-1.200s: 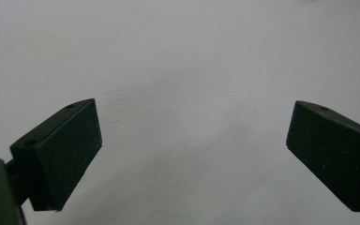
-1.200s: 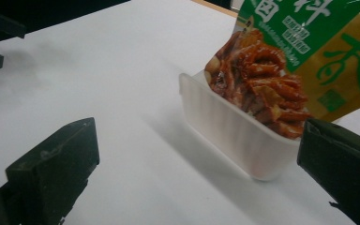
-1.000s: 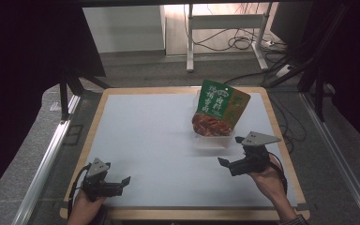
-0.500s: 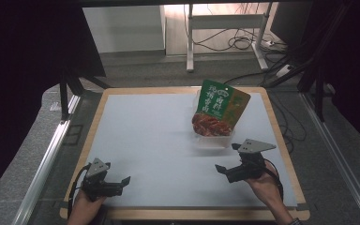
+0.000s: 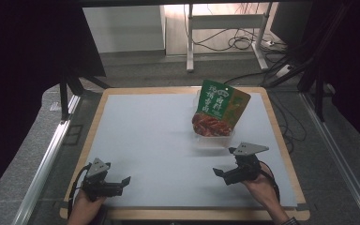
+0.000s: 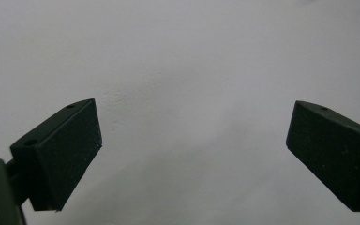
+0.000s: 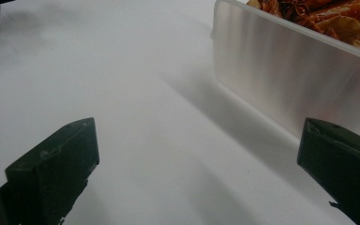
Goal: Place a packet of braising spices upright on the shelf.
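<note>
High view: green snack pouch point(image 5: 221, 108) stands propped in a clear plastic tray point(image 5: 209, 137) at the far right of the pale mat point(image 5: 159, 140), tilted back a bit. Right gripper point(image 5: 221, 172) sits near the mat's front right, just short of the tray, jaws spread, nothing held. Left gripper point(image 5: 122, 181) rests at the front left corner, well apart from the pouch, also empty. Left gripper view: both black jaws wide apart over bare mat, nothing between them. Right gripper view: jaws wide, empty; tray wall point(image 7: 281, 89) close ahead on the right, red printed food of the pouch just above its rim. Likely step is a reach for the pouch or tray with the right gripper; best to come in level, centre the jaws on the tray wall or the pouch edge, and close slowly since the pouch looks light and may tip. Hard to tell: whether the pouch leans on the tray or stands inside it, what the tray holds, pouch text too small, pouch top cut off in the right gripper view.
</note>
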